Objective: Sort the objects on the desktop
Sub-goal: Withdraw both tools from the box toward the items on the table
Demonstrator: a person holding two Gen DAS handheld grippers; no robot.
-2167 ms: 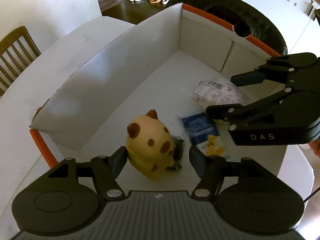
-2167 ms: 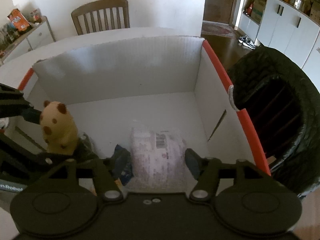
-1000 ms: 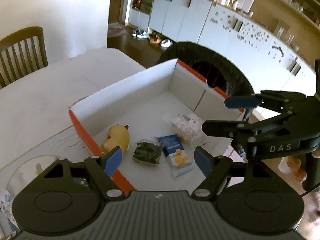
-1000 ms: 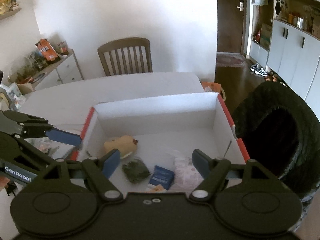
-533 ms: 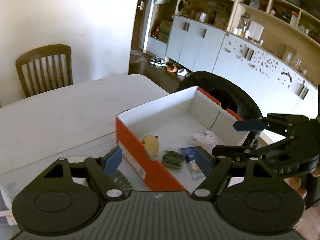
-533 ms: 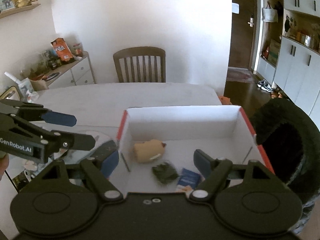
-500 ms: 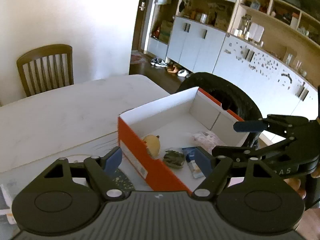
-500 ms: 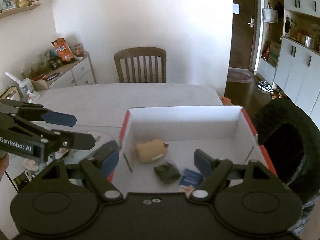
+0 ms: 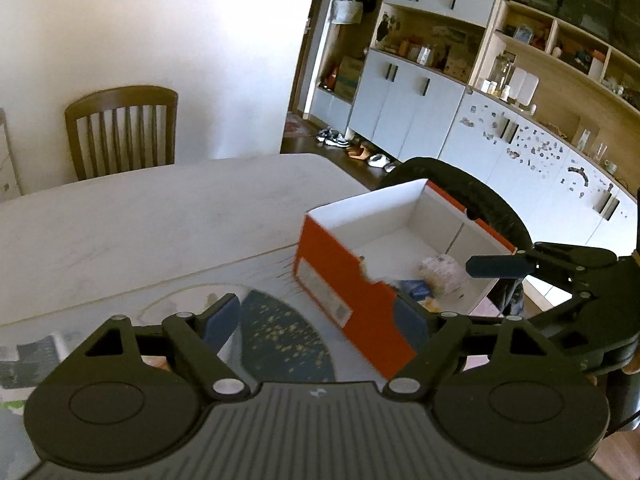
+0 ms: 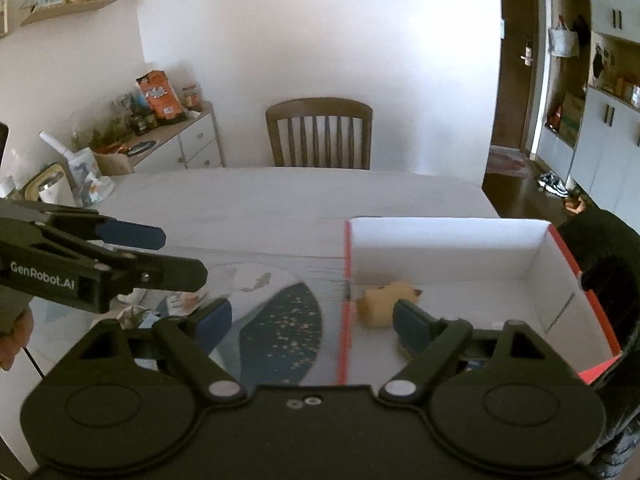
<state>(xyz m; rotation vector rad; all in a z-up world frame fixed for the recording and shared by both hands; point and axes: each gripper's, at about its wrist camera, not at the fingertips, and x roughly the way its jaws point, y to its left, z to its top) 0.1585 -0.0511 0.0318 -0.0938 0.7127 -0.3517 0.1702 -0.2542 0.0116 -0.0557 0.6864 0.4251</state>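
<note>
Both tongs empty, jaws apart – left tongs (image 9: 316,320) nearer the loose packets (image 10: 176,302) on the bench (image 9: 140,216), left of the orange box (image 9: 344,280); right tongs (image 10: 312,322) straddling its wall

In the left wrist view the orange wall of the box (image 9: 352,280) hid the yellow toy, and the packets (image 9: 438,270) inside were too blurred to identify. In the right wrist view the right gripper's finger (image 10: 412,326) covered part of the toy (image 10: 384,304), and the items under the left gripper (image 10: 160,256) were an unreadable smear.
</note>
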